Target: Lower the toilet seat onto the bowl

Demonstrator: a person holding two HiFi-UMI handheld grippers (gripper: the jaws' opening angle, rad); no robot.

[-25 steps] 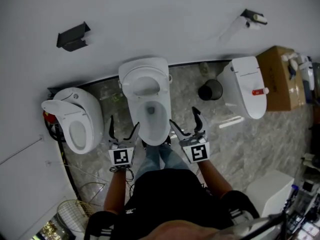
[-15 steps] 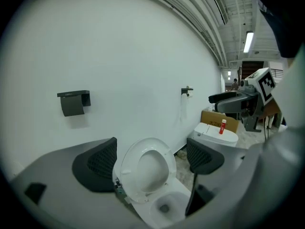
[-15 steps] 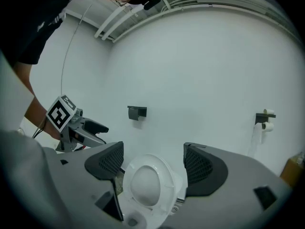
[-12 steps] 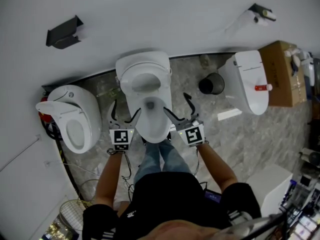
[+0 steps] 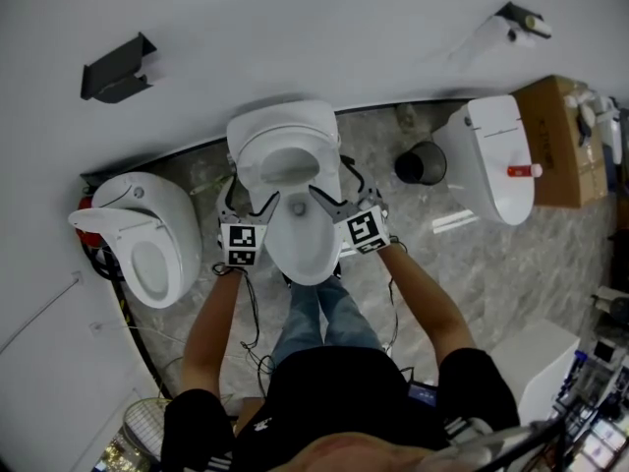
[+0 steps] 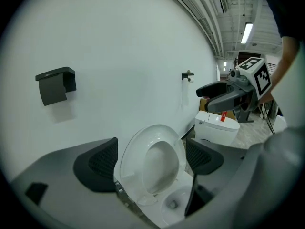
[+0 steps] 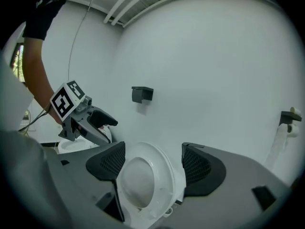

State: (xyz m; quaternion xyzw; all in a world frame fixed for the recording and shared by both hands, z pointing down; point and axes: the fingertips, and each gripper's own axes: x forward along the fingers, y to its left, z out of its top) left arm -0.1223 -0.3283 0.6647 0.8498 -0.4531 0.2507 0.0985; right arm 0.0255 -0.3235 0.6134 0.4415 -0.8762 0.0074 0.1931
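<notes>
The white toilet's seat (image 5: pixel 288 165) stands raised against the lid at the wall, above the open bowl (image 5: pixel 300 244). My left gripper (image 5: pixel 248 203) is open at the bowl's left rim, nothing between its pads. My right gripper (image 5: pixel 332 183) hovers at the bowl's right rim near the seat's lower edge; its jaws are closing but still wide, and no pad touches the seat. The raised seat (image 6: pixel 152 163) fills the gap ahead of the left gripper (image 6: pixel 150 159), with the right gripper (image 6: pixel 224 92) beyond. In the right gripper view the seat (image 7: pixel 140 175) lies ahead of the right gripper (image 7: pixel 155 163).
A second toilet (image 5: pixel 147 239) with its seat up stands at the left. A closed one (image 5: pixel 486 160) stands at the right, with a black bin (image 5: pixel 421 162) between and a cardboard box (image 5: pixel 555 136) beyond. A paper holder (image 5: pixel 113 72) is on the wall. The person's legs (image 5: pixel 319 313) are right in front of the bowl.
Both grippers have moved forward along the bowl's sides toward the raised seat. The right one has also swung inward to the seat's lower right edge.
</notes>
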